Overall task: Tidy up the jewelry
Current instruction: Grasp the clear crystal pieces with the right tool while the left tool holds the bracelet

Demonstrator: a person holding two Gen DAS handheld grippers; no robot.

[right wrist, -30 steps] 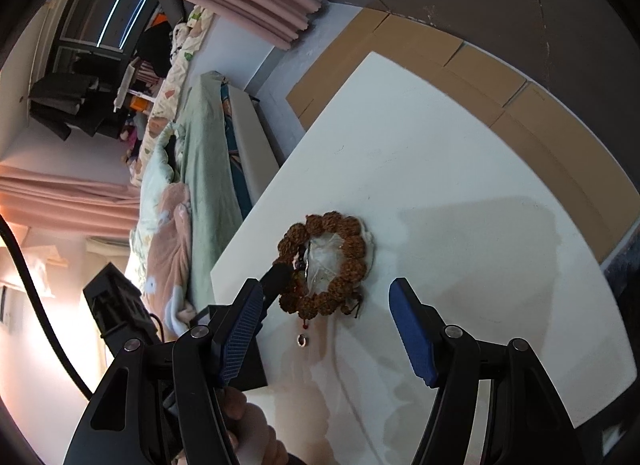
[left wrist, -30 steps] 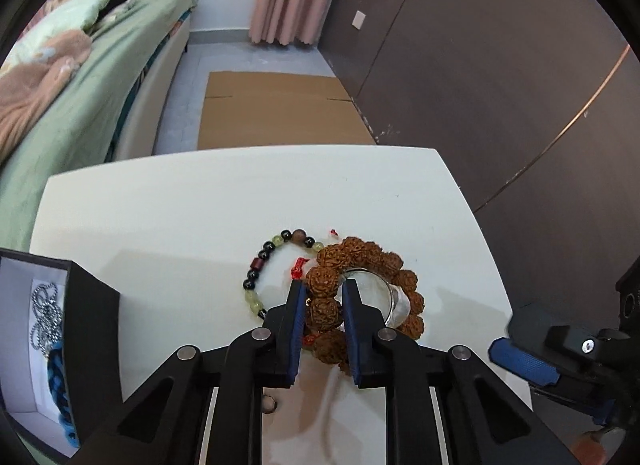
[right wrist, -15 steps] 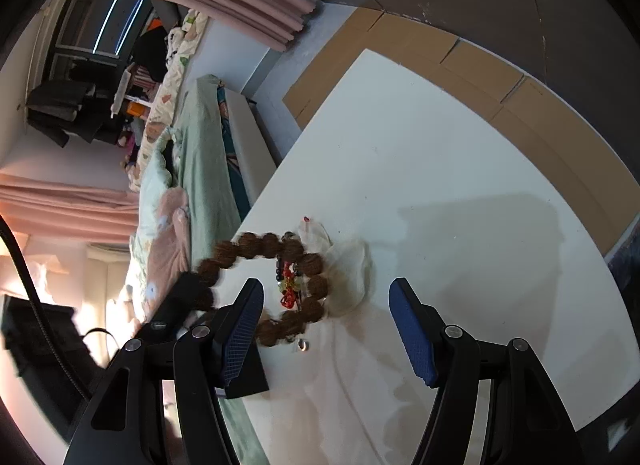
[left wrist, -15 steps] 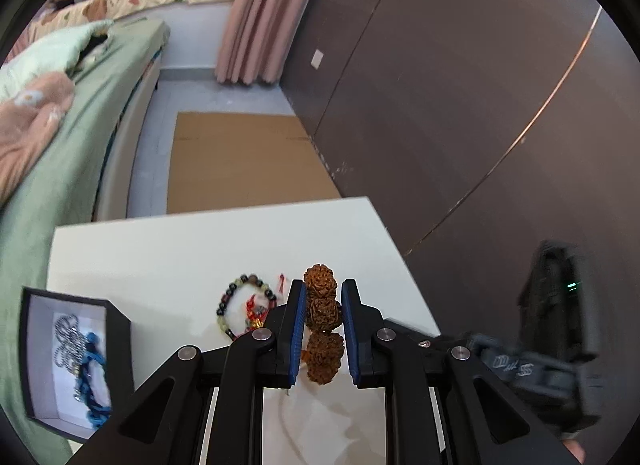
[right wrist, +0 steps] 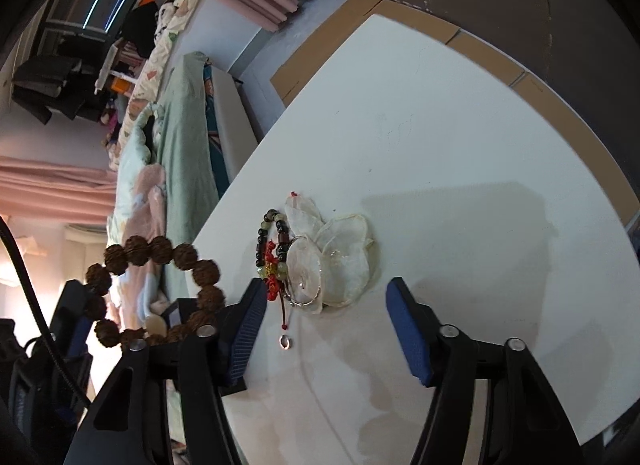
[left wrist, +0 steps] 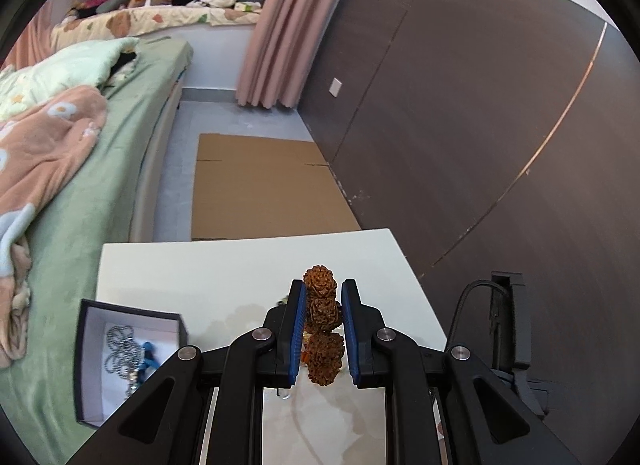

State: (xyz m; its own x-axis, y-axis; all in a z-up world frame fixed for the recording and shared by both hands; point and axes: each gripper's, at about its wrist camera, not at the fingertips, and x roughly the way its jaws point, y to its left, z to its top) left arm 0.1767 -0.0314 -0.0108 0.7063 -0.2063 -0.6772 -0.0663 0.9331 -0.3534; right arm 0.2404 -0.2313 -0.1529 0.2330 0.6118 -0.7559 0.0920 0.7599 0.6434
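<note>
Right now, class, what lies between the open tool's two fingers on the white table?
In the right wrist view, the right tool frames a shell-shaped dish, a silver bangle and a small beaded bracelet.

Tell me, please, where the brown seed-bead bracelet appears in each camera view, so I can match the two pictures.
Left wrist view: the brown seed-bead bracelet is at bottom centre, clamped edge-on between the left gripper fingers, above the table.
Right wrist view: the bracelet shows as a full ring at lower left, hanging off the table's edge.
Shared landmark: the white table.
</note>
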